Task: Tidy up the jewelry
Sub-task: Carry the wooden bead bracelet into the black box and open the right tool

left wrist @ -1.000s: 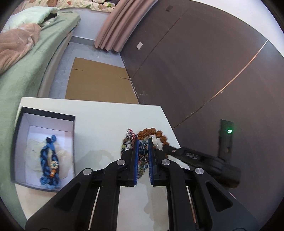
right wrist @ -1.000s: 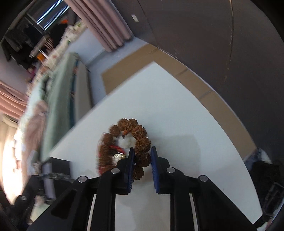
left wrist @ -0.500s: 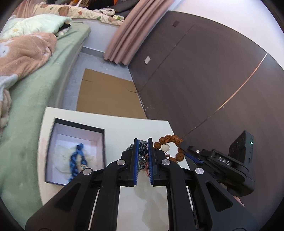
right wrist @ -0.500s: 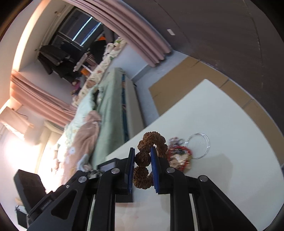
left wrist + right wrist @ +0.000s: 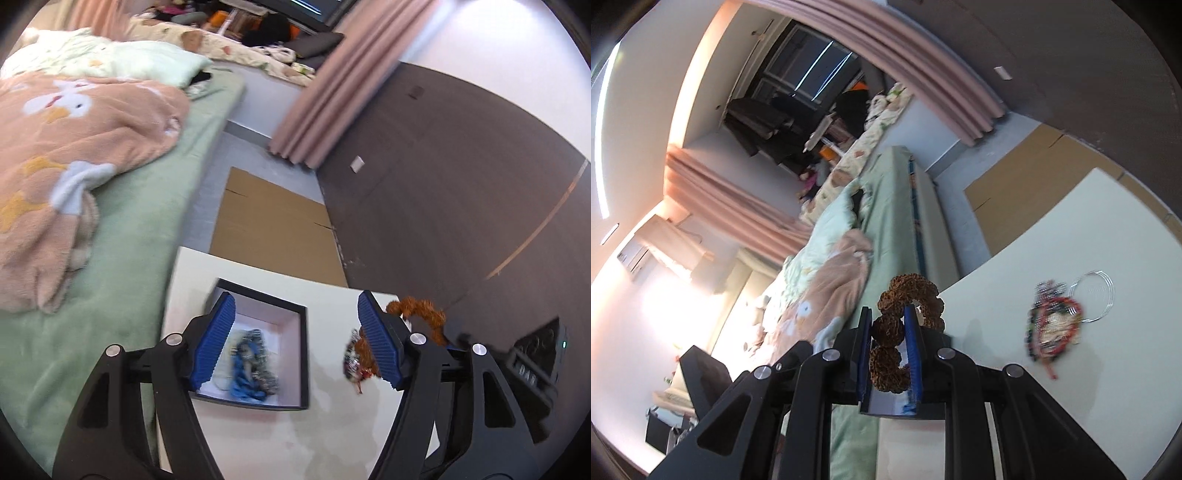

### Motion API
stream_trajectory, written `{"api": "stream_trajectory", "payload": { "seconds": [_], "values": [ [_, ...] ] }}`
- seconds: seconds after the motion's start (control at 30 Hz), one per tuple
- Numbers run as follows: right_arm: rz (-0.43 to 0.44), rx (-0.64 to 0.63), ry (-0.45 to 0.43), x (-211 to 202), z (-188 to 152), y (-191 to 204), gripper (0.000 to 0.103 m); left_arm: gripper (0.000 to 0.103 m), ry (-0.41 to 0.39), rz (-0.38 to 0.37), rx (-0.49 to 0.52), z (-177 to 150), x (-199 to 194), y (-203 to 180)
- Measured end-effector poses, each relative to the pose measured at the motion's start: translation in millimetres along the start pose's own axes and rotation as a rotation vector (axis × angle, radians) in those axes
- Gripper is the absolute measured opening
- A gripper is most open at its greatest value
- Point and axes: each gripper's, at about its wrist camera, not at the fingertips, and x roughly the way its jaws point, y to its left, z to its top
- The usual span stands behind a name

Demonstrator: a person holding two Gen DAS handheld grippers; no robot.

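Observation:
My left gripper [image 5: 295,345] hangs over a black box [image 5: 303,354] with a white inside, on the white table [image 5: 332,435]. Its jaws are opening wide and nothing is between them. In the box, a blue braided bracelet [image 5: 242,386] and a dark beaded bracelet [image 5: 260,350] show blurred side by side. My right gripper [image 5: 888,328] is shut on a brown seed-bead bracelet [image 5: 886,328], held up off the table; the same bracelet [image 5: 421,310] shows to the right in the left wrist view. A pile of red and mixed jewelry [image 5: 1052,325] lies on the table beside thin wire bangles [image 5: 1093,299].
A bed with a green sheet [image 5: 129,277] and a pink blanket [image 5: 74,147] runs along the table's left side. Flat cardboard [image 5: 273,225] lies on the floor beyond the table. A dark panelled wall [image 5: 461,203] stands to the right.
My left gripper, shut on the dark beaded bracelet before, has moved left over the box and opened; the bracelet is now in the box. My right gripper has lifted the brown bracelet off the table.

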Motion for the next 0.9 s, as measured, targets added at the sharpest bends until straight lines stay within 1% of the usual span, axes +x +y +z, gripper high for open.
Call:
{"api": "stream_trajectory", "payload": {
  "seconds": [0.13,0.2,0.33,0.4,0.43,0.47,0.5,0.53,0.57,0.6,0.63,0.73,0.8,0.83,0.9],
  "values": [
    [0.041,-0.02,0.029,17.0,-9.5,14.8,0.017,0.07,-0.009,0.045,-0.036,7.3,-5.3,17.1],
    [0.061,-0.031,0.043,24.1,-14.9,22.4,0.018,0.073,-0.009,0.051,-0.052,9.0,-6.6,23.7],
    [0.106,-0.032,0.075,38.8,-22.5,33.5,0.018,0.075,-0.025,0.066,-0.065,11.3,-12.5,31.5],
    [0.157,-0.01,0.102,51.3,-26.6,38.0,0.018,0.076,-0.027,0.068,-0.071,11.8,-14.0,35.0],
    [0.168,-0.006,0.111,56.4,-27.8,40.1,0.019,0.076,-0.026,0.065,-0.077,12.0,-14.5,37.2],
    [0.163,-0.004,0.131,65.4,-29.4,41.2,0.022,0.076,-0.025,0.064,-0.082,12.3,-14.7,38.9],
    [0.123,-0.001,0.161,76.4,-30.7,39.5,0.026,0.076,-0.024,0.065,-0.086,12.4,-15.4,40.4],
    [0.094,0.004,0.182,82.6,-31.1,38.0,0.056,0.076,-0.025,0.067,-0.089,12.3,-16.9,41.8],
    [0.051,0.026,0.204,88.2,-31.8,31.9,0.08,0.076,-0.025,0.068,-0.091,13.2,-16.9,43.1],
    [0.024,0.046,0.185,85.5,-32.0,26.2,0.082,0.076,-0.025,0.068,-0.094,13.3,-17.4,44.4],
    [0.015,0.038,0.156,79.1,-30.8,24.7,0.081,0.076,-0.025,0.069,-0.096,13.7,-17.7,45.1],
    [-0.016,0.008,0.141,65.8,-25.3,26.1,0.081,0.076,-0.023,0.073,-0.095,13.9,-17.8,45.3],
    [-0.043,-0.008,0.116,52.3,-20.2,24.8,0.081,0.076,-0.02,0.072,-0.092,13.7,-17.2,44.9],
    [-0.061,-0.013,0.112,48.1,-18.6,23.2,0.081,0.076,-0.018,0.07,-0.091,13.8,-17.2,44.8],
    [-0.129,-0.027,0.102,36.4,-13.8,17.8,0.083,0.076,-0.012,0.069,-0.084,12.8,-16.0,42.8]
  ]
}}
